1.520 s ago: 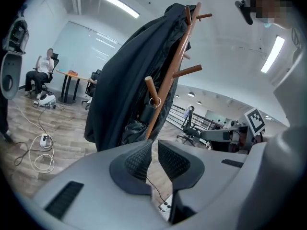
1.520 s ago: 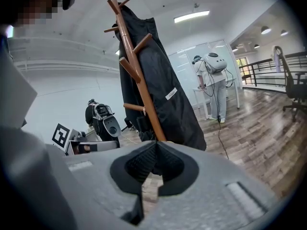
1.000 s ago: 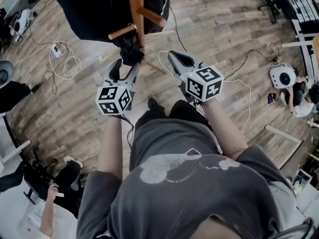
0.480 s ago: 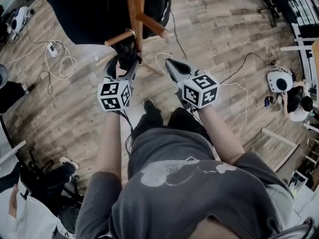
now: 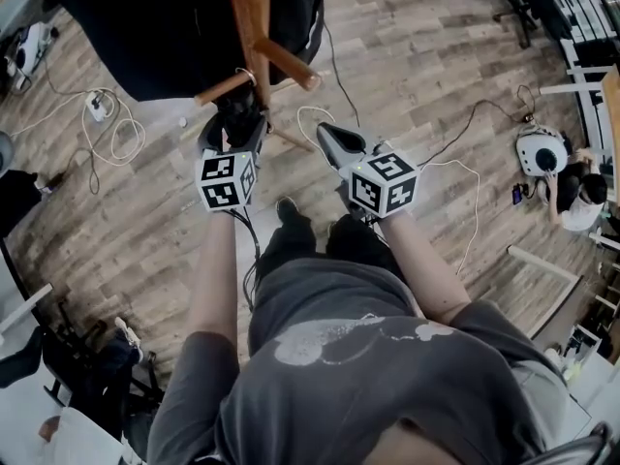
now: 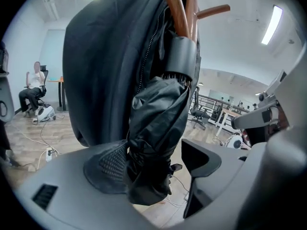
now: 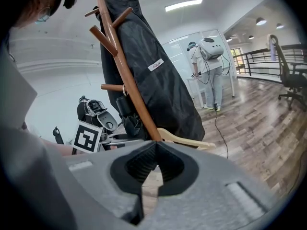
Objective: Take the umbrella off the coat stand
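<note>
A folded black umbrella hangs by its strap from a low peg of the wooden coat stand. My left gripper reaches up around the umbrella's lower end. In the left gripper view the umbrella fills the gap of the left gripper; its fabric lies against the left pad and stands off the right jaw. These jaws are opening. My right gripper hovers to the right of the stand with its jaws shut on nothing.
A big black garment bag hangs on the stand behind the umbrella. Cables and a power strip lie on the wood floor at left. A person sits at right beside a white device.
The left gripper has moved forward to the umbrella and its jaws have spread around the lower end. The right gripper has shifted only slightly.
</note>
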The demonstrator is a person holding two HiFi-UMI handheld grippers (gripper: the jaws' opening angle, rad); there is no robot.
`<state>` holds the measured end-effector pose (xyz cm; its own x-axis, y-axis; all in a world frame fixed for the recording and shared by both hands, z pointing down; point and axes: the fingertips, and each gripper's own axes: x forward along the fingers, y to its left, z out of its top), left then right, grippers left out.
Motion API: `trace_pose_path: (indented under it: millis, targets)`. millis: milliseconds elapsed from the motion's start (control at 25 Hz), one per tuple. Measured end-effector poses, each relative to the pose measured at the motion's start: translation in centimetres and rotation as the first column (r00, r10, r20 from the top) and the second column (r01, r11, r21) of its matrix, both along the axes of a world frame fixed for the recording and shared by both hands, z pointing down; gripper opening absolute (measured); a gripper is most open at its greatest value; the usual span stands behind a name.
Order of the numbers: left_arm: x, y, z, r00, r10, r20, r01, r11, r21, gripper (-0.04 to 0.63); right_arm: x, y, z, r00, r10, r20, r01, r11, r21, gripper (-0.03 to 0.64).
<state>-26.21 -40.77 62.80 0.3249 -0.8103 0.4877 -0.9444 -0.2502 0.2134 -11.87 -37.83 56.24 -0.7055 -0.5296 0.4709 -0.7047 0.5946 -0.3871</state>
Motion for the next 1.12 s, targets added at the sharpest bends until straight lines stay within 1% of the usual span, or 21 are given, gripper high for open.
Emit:
trace_pose_path:
  millis: [280, 400, 640, 720, 920, 1120]
  targets:
    - [0.7, -1.2, 0.9, 1.0, -0.018, 0.023, 0.018, 1.0, 0.001, 0.362, 1.0, 0.8, 0.4, 1.0, 0.031, 0.003, -0.031, 0.999, -0.01, -0.002]
    - [0.7, -1.7, 1.5, 0.999, -0.004, 0.033, 0.004, 1.0, -0.003, 0.36, 1.5, 0.9, 0.5, 0.999, 0.049, 0.006, -0.049, 0.999, -0.012, -0.002]
    - [0.5, -2.3, 2.0, 0.995, 0.019, 0.102, -0.021, 1.0, 0.017, 0.337, 1.8, 1.1, 0.7, 0.997, 0.071, 0.016, -0.07, 0.997, -0.017, -0.002]
    - [0.4, -2.3, 2.1, 0.992, 0.021, 0.125, -0.024, 1.0, 0.02, 0.311, 1.6, 1.3, 0.7, 0.997, 0.072, 0.021, -0.072, 0.997, -0.015, -0.002]
    - [0.4, -2.0, 2.0, 0.993, 0.037, 0.111, -0.037, 0.999, 0.0, 0.29, 0.8, 1.2, 0.0, 0.998, 0.051, 0.023, -0.052, 0.999, 0.009, -0.002]
    - [0.7, -1.3, 1.9, 0.995, 0.054, 0.089, -0.048, 0.997, -0.067, 0.276, 0.4, 1.0, -0.8, 0.999, 0.044, 0.028, -0.045, 0.999, 0.031, -0.002]
